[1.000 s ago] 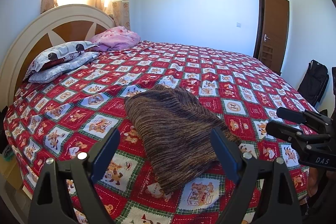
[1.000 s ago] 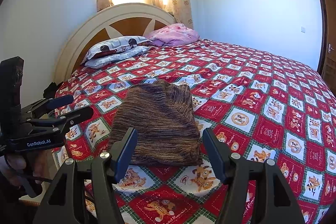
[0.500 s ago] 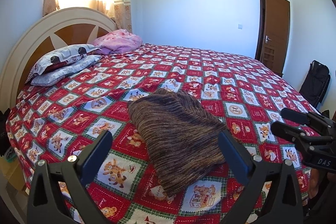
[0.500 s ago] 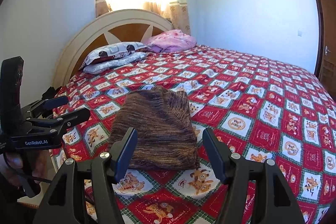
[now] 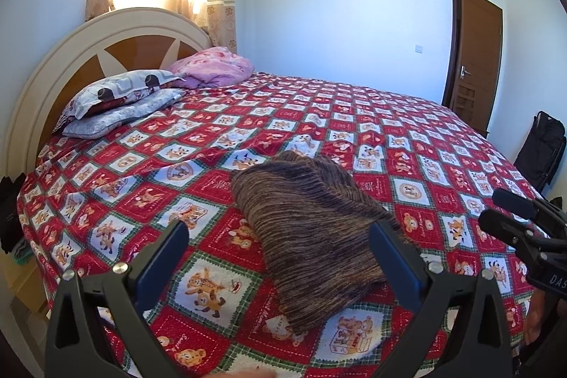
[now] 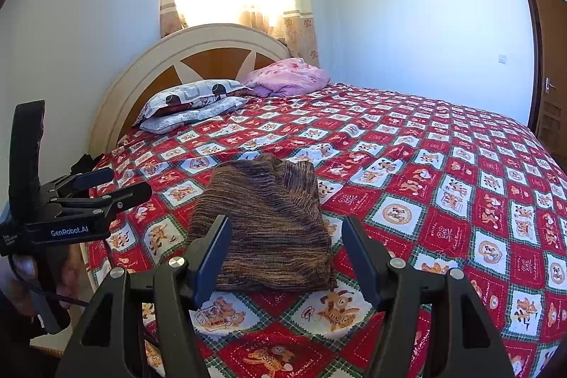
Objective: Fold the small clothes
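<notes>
Two grippers are held above the near edge of the bed [image 5: 407,137], and neither is in contact with anything. In the left wrist view, the left gripper [image 5: 280,254] is seen with its fingers [image 5: 166,257] spread wide apart and nothing between them. In the right wrist view, the right gripper [image 6: 285,252] is likewise shown with its fingers [image 6: 361,257] wide apart and unloaded. The folded brown striped garment [image 6: 269,222] is laid on the red patchwork bedspread [image 6: 443,201], near the foot edge, just beyond both pairs of fingers and at about 12 o'clock from the right gripper. In the left wrist view the garment is seen at roughly 1 o'clock, and the right gripper is visible at 3 o'clock near the frame edge. In the right wrist view the left gripper is visible at 9 o'clock. Two grey patterned pillows [image 5: 120,101] and a pink pillow [image 5: 216,68] are stacked against the rounded headboard [image 5: 71,59], at about 10 o'clock from the garment and well apart from it. A brown door [image 5: 475,59] is seen in the far wall.
</notes>
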`<state>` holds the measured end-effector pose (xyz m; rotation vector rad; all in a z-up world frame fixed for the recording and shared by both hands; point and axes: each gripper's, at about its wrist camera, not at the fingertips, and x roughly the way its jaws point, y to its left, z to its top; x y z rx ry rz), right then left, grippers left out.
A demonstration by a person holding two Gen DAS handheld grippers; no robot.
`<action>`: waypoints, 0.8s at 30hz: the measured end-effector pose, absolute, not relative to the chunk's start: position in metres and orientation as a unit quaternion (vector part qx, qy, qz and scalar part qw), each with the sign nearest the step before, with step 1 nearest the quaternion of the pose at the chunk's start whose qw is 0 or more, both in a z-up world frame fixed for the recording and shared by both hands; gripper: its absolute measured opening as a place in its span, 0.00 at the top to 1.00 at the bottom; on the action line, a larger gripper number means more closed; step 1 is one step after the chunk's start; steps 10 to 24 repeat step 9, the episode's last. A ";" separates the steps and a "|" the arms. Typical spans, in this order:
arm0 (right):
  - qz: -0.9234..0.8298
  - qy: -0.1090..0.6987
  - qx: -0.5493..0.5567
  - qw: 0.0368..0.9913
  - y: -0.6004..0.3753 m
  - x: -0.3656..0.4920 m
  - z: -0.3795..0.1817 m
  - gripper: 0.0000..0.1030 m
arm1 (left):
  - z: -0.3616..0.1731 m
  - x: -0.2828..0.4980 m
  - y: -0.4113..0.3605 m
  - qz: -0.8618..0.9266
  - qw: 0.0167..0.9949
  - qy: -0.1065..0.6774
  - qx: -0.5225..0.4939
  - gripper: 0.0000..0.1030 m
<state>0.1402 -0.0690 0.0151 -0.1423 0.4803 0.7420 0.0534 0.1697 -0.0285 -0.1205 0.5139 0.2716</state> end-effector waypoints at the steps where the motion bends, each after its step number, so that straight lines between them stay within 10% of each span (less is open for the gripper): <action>1: 0.359 0.233 -0.070 0.901 -0.068 0.140 0.015 0.36 | -0.029 0.054 0.171 0.136 0.956 0.254 -0.060 0.00; 24: 0.362 0.242 -0.078 0.897 -0.065 0.139 0.009 0.36 | -0.032 0.053 0.173 0.141 0.958 0.246 -0.053 0.00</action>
